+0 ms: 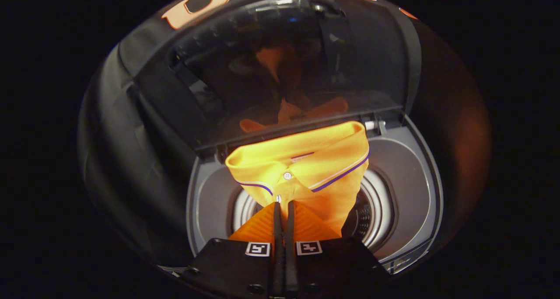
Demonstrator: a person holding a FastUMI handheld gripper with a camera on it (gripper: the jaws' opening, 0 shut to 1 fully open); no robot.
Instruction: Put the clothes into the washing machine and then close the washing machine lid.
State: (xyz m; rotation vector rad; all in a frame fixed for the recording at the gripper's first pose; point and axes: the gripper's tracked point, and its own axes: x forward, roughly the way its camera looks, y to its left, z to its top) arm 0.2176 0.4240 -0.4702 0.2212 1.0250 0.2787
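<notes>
Pinching the orange polo shirt [323, 176] tight, gripper [284, 211] hangs it over the washing machine [407, 176] drum; early release could drape fabric on the rim, blocking the open lid [280, 71].

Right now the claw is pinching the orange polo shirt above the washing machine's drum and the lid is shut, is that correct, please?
Not quite: the lid stands open, as the gripper view shows. The claw does pinch the orange polo shirt above the washing machine's drum.
</notes>
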